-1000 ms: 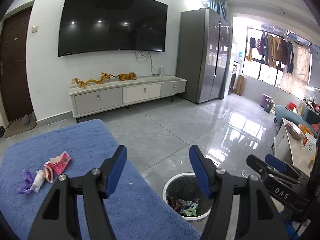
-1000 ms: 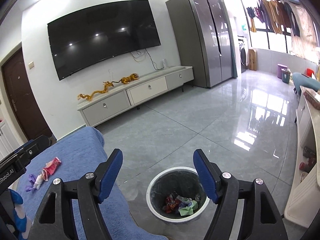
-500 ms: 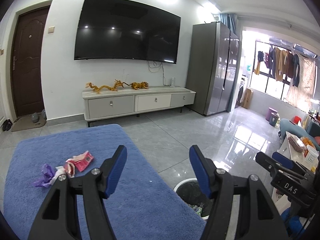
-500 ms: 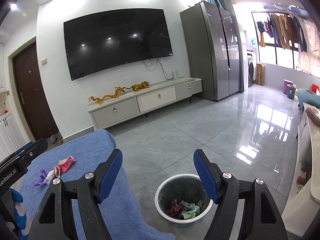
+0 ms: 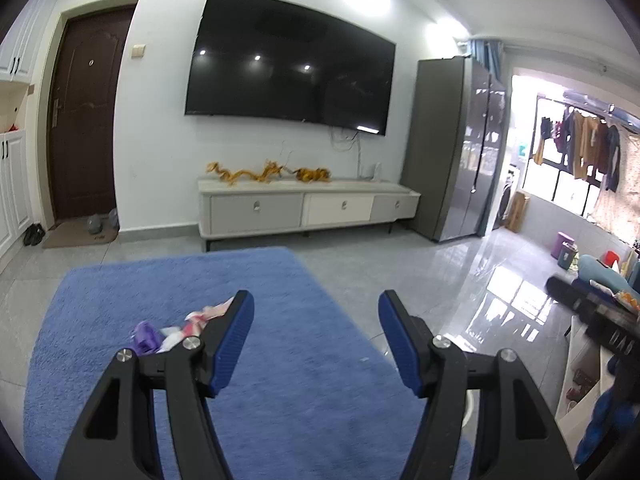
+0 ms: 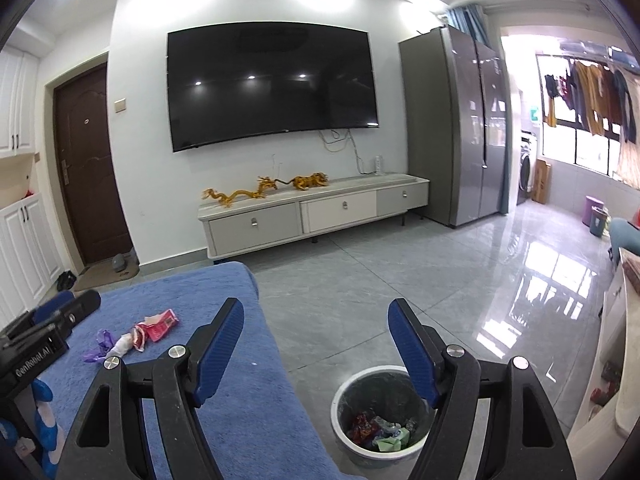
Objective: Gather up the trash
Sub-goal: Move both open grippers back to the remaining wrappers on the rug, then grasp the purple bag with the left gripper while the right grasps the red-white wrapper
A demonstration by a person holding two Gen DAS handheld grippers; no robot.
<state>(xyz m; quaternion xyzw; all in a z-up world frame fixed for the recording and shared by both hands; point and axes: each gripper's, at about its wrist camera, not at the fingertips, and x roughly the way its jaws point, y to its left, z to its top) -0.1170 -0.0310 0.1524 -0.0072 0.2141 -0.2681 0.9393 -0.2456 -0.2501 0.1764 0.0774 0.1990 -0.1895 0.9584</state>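
On blue rug (image 6: 240,400): trash (image 6: 136,334), wrappers bunched, just left of left gripper (image 5: 316,316). Both grippers' fingers wide apart, empty. Right gripper (image 6: 316,324) above bin (image 6: 348,444), bin holding wrappers.

Left gripper (image 5: 316,344): black plastic frame showing triangular cutouts in each arm, blue ribbed pads (image 5: 234,344) lining the fingers, silver screws sitting at the pivots. Right gripper (image 6: 316,354): same build, blue pads (image 6: 218,350), silver screws, light scuffing showing on the black arms. White lettering "GenRobot.AI" is showing on the left unit's body in the right wrist view; "DAS" on the right unit.
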